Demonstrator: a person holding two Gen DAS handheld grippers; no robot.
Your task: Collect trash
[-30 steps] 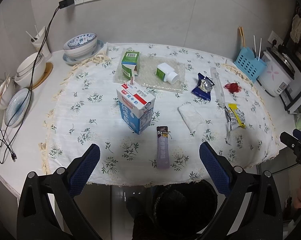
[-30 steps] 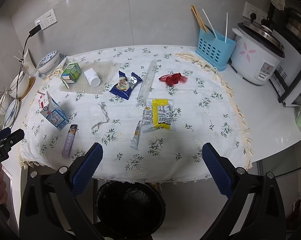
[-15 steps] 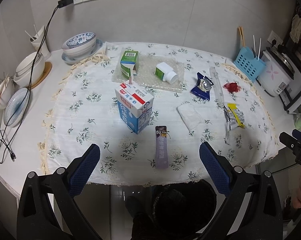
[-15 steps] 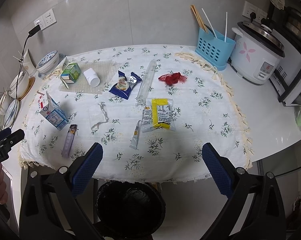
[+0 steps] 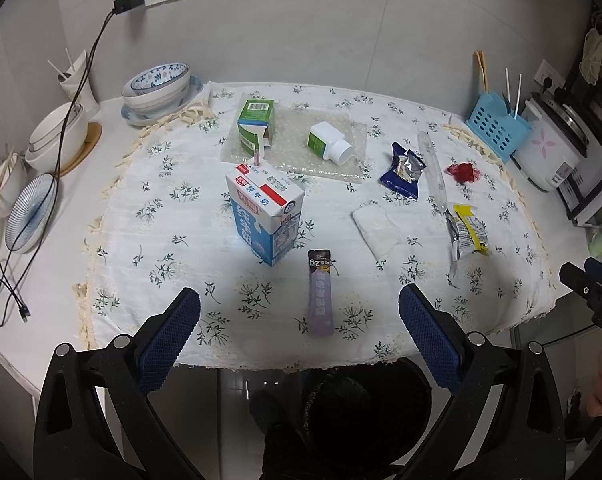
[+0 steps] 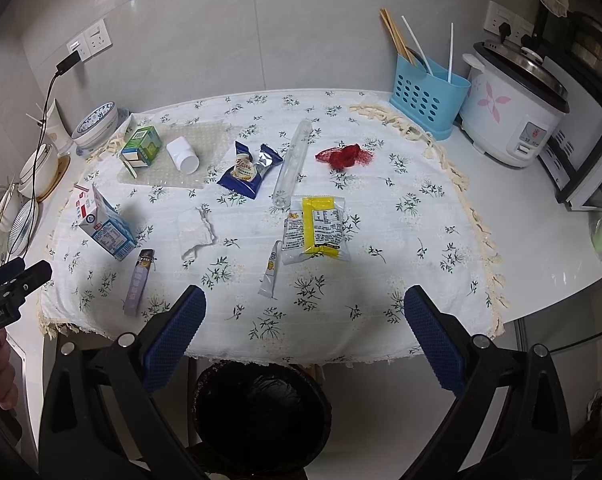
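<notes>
Both of my grippers hang over the near edge of the counter, above the white floral tablecloth point(image 6: 381, 216). My left gripper point(image 5: 299, 322) has its blue-padded fingers spread wide with nothing between them, and my right gripper point(image 6: 305, 320) is just as wide open and empty. Below the table edge sits the round black-lined trash bin point(image 6: 261, 408), between my right fingers.

Trash is scattered across the cloth. Ahead of my left gripper stands the blue-and-white milk carton point(image 5: 266, 216) with a pink straw poking up, and just beside it lies the flat purple sachet point(image 5: 321, 294). A crumpled white tissue point(image 5: 377, 230) lies to the right of the carton. Farther back, a green cardboard box point(image 5: 256, 122) and a tipped white pill bottle point(image 5: 328, 145) rest on a clear bubble sheet. Ahead of my right gripper lie the small silver tube point(image 6: 270, 269), touching the yellow-and-clear snack bag point(image 6: 316, 229); beyond them are the dark blue candy wrapper point(image 6: 248, 170), the long clear plastic tube point(image 6: 292, 163) and the red mesh net point(image 6: 344, 156).
</notes>
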